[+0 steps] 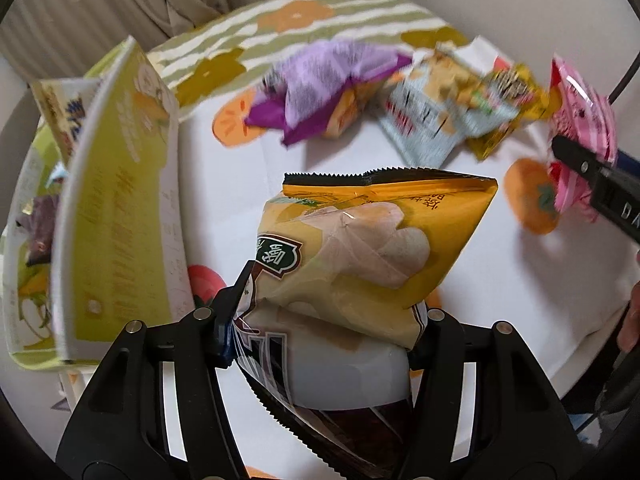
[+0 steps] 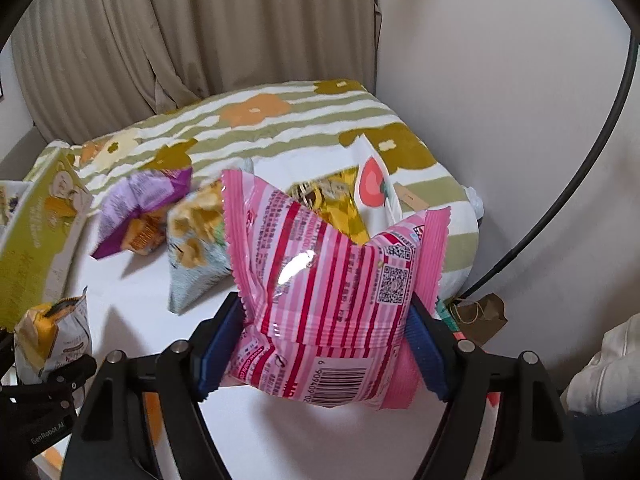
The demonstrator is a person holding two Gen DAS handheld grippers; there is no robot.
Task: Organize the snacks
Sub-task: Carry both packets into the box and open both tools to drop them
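- Pinching a yellow snack bag (image 1: 360, 248) across its lower half, the left gripper (image 1: 324, 312) has its jaws pressed in on both sides; the bag is crumpled at the grip and hangs clear above the white cloth (image 1: 248, 184).
- Same bag shows at the lower left edge of the right wrist view (image 2: 52, 336), held up by the black gripper.
- Right gripper (image 2: 324, 340) — blue pads (image 2: 218, 344) squeezing a pink striped snack packet (image 2: 332, 280) from both sides, the jaws about half spread around it. Barcode faces the camera; packet lifted off the cloth.
- From the left wrist view that pink packet (image 1: 580, 120) sits at the far right, in the other gripper's black fingers.
- Loose on the cloth behind: a purple packet (image 1: 320, 92), a pale blue chip bag (image 1: 436, 116) and a yellow packet (image 1: 508, 108), the last two overlapping.
- At left, an open yellow-green cardboard box (image 1: 116, 208) — flap raised, a few packets inside, details blurred.
- Beyond: a striped flower-print blanket (image 2: 280, 120), beige curtain (image 2: 160, 32), white wall.
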